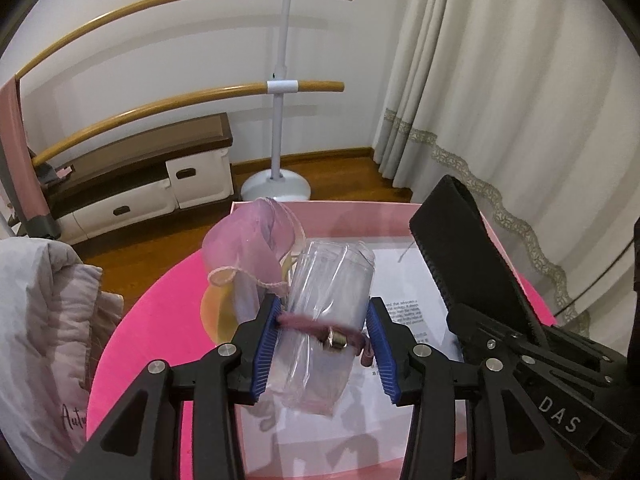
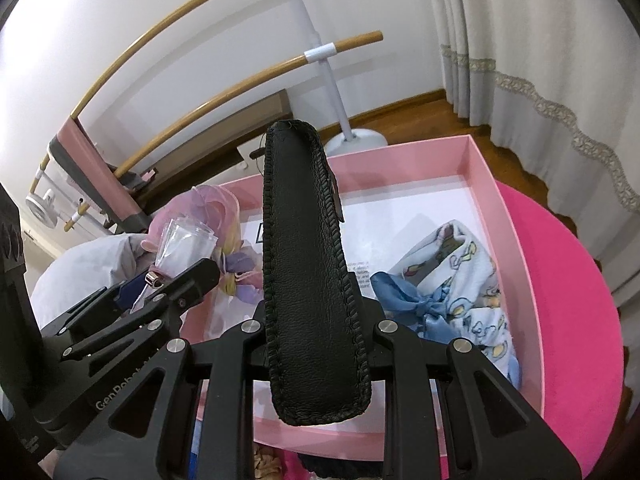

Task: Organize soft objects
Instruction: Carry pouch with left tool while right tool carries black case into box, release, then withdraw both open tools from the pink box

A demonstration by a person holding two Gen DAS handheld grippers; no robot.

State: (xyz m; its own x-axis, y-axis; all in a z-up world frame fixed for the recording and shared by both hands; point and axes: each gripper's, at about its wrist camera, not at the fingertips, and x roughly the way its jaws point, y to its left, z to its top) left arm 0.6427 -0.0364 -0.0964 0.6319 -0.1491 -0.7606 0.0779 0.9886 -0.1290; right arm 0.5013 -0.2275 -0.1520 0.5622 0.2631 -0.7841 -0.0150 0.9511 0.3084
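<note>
My left gripper (image 1: 325,338) is shut on a clear plastic pouch (image 1: 326,320) tied with a pink cord and small bell, with pale pink and purple gauze ribbon (image 1: 244,240) at its top. It holds it above the left part of the pink box (image 1: 500,248). My right gripper (image 2: 316,352) is shut on a long black leather pouch (image 2: 308,272) that stands upright above the box (image 2: 516,248). The black pouch also shows at the right of the left wrist view (image 1: 468,256). A light blue printed cloth with a blue satin bow (image 2: 460,276) lies in the right part of the box.
The box stands on a round bright pink table (image 2: 580,280). A grey padded jacket (image 1: 44,320) lies at the left. Behind are a ballet barre stand (image 1: 280,80), a low cabinet (image 1: 160,176), wooden floor and cream curtains (image 1: 500,100).
</note>
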